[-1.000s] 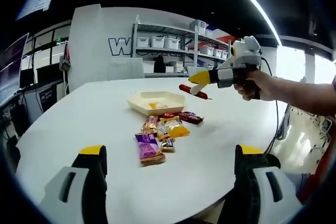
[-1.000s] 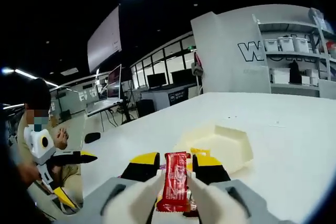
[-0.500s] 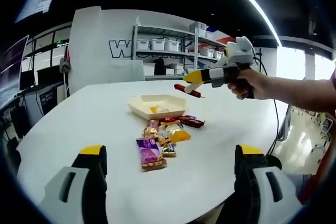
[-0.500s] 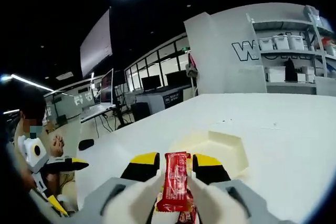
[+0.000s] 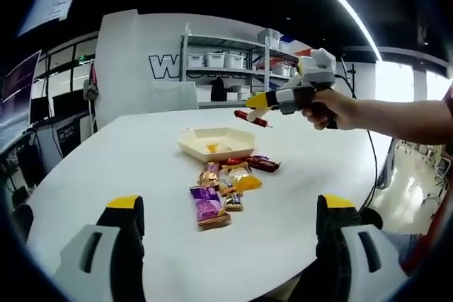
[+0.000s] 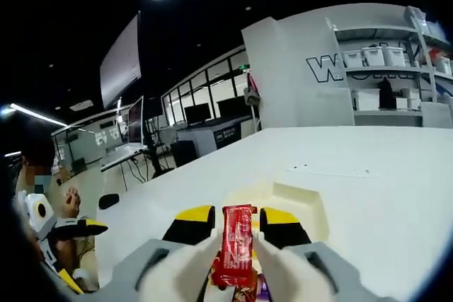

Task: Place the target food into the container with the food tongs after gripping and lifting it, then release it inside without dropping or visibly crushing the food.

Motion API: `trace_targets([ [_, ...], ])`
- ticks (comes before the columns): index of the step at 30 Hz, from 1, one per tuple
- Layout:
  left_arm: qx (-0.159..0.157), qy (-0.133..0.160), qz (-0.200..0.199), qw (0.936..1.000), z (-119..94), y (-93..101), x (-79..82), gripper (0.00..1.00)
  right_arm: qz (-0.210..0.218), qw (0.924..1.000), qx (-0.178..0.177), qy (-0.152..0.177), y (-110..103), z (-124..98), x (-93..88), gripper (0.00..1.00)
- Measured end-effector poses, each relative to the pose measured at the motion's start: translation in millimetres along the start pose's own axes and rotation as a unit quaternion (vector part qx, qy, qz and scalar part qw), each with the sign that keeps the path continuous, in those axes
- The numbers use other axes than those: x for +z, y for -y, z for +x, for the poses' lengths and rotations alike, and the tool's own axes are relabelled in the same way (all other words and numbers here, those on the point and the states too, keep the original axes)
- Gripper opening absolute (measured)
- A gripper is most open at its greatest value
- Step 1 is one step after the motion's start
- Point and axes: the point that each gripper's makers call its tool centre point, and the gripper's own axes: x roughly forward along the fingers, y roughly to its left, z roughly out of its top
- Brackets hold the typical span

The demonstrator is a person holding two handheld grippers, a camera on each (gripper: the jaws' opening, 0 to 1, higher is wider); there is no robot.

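Observation:
My right gripper is shut on a red snack bar, held upright between its yellow-tipped jaws. In the left gripper view that same right gripper hangs in the air above and behind the cream container, with the red snack bar sticking out of it. The cream container lies just beyond the bar in the right gripper view. My left gripper is open low over the table, holding nothing. A pile of wrapped snacks lies in front of the container.
The round white table carries everything. A purple packet is nearest my left gripper. A person's hand and arm reach in from the right. Shelves with bins stand behind. The left gripper appears at the lower left.
The right gripper has risen and drifted back over the container with the red bar still held. The left gripper stays open and nearly still.

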Motion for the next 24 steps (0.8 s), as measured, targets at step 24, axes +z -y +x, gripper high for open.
trace_targets([
  [24,-0.004,-0.004,0.012,0.9999,2.2,0.0,6.4,0.99,-0.029,0.9995,-0.016,0.002,7.6,34.7,29.7,0.19],
])
